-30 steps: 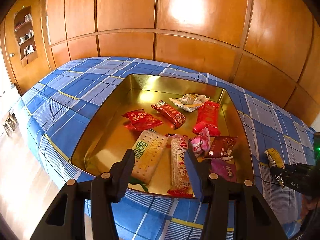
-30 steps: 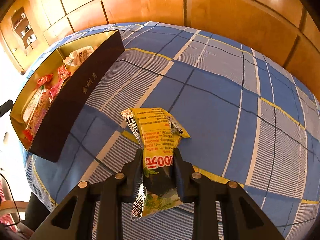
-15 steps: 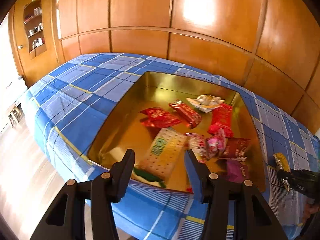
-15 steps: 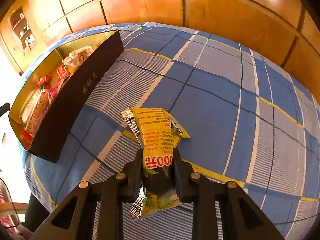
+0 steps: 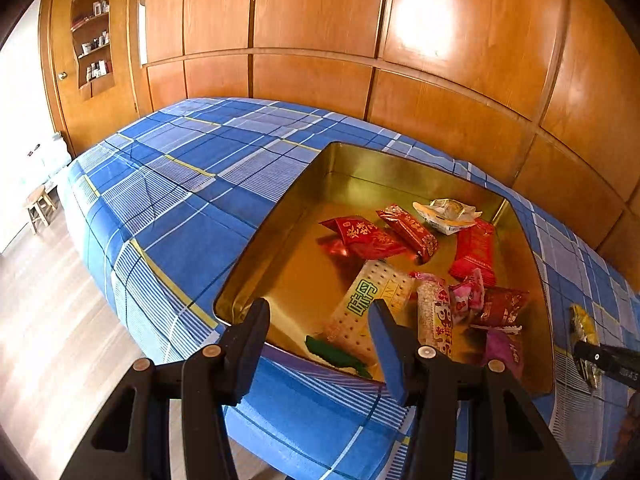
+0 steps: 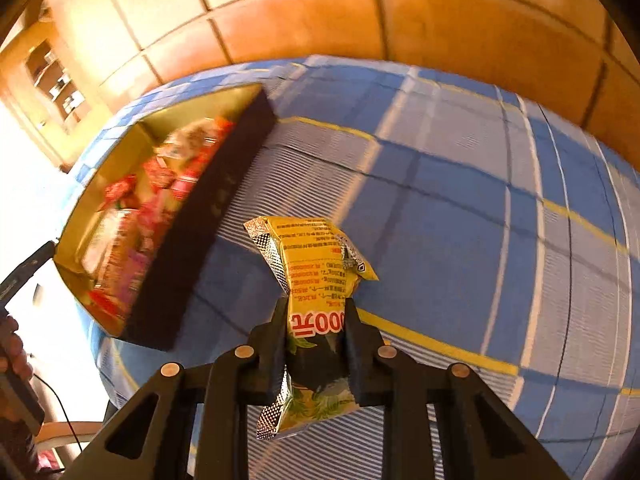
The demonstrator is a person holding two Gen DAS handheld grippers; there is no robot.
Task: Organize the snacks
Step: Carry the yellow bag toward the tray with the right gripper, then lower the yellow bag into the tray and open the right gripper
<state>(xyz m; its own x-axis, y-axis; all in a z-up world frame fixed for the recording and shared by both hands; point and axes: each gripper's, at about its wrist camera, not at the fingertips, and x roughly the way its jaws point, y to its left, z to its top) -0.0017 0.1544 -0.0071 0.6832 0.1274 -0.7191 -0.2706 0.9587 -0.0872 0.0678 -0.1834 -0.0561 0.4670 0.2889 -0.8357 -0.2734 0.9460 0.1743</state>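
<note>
The yellow snack packet (image 6: 320, 276) sits at lower centre of the right wrist view, long axis running up the frame, pinched in the right gripper (image 6: 316, 320), whose jaws have just been closing on it. The gold tin (image 6: 224, 168) lies to the upper left, across the blue checked bed (image 6: 460, 208). The left gripper (image 5: 318, 320) hangs partly open and empty over the tin's near rim.

A rectangular gold-lined metal tin (image 5: 516, 216) sits on the blue plaid bedcover (image 5: 192, 184), which lies in front of the wood-panelled wall (image 5: 320, 20). Inside the tin, toward its right half, lie the wrapped snacks: a pale perforated cracker packet (image 5: 372, 304) nearest the front wall, two red foil packets (image 5: 364, 234) behind it, and a clear-wrapped pastry (image 5: 448, 214) toward the far right corner. The yellow foil snack packet (image 6: 316, 264) is right of the tin, outside it, between the right gripper (image 6: 316, 320) pads. The left gripper (image 5: 318, 322) stands before the tin's front wall. A small wooden stool (image 5: 38, 208) stands on the floor left of the bed.
</note>
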